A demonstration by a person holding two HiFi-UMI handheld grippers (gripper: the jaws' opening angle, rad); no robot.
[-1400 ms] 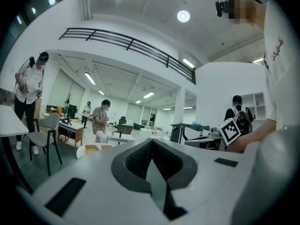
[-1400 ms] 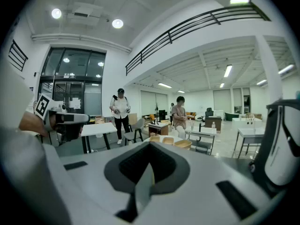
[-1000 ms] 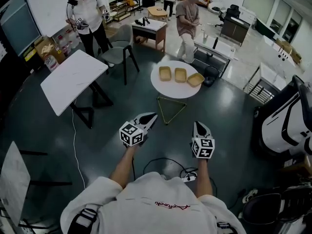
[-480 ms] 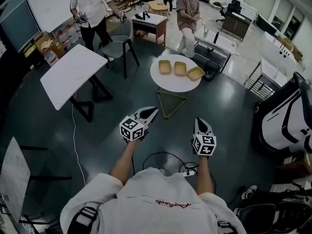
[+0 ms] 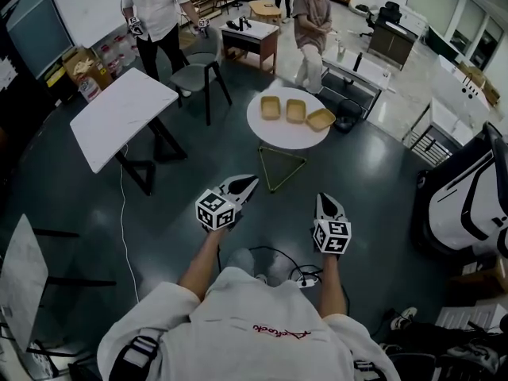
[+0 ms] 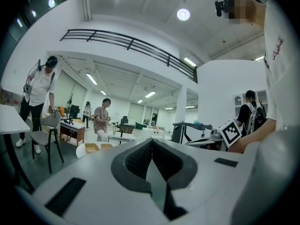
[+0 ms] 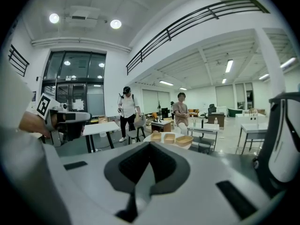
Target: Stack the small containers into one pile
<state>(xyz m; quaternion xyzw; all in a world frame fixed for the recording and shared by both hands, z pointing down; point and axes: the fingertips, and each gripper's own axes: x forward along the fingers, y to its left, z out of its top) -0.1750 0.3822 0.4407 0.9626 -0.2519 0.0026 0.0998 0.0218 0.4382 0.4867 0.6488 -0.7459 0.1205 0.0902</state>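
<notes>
Right gripper point(image 7: 150, 146) closed, containers point(image 7: 169, 138) ahead

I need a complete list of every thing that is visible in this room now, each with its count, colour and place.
small containers: three, tan, side by side on the round table, not stacked
round table: one, white, ahead of the grippers
triangular frame: one, yellowish, on the dark floor in front of the round table
rectangular table: one, white, at the left
chair: one, grey, beyond the rectangular table
cardboard box: one, brown, far left
standing person: one, white shirt, top left
second person: one, pinkish shirt, beyond the round table
left gripper: one, white, jaws shut, empty
right gripper: one, white, jaws shut, empty
</notes>
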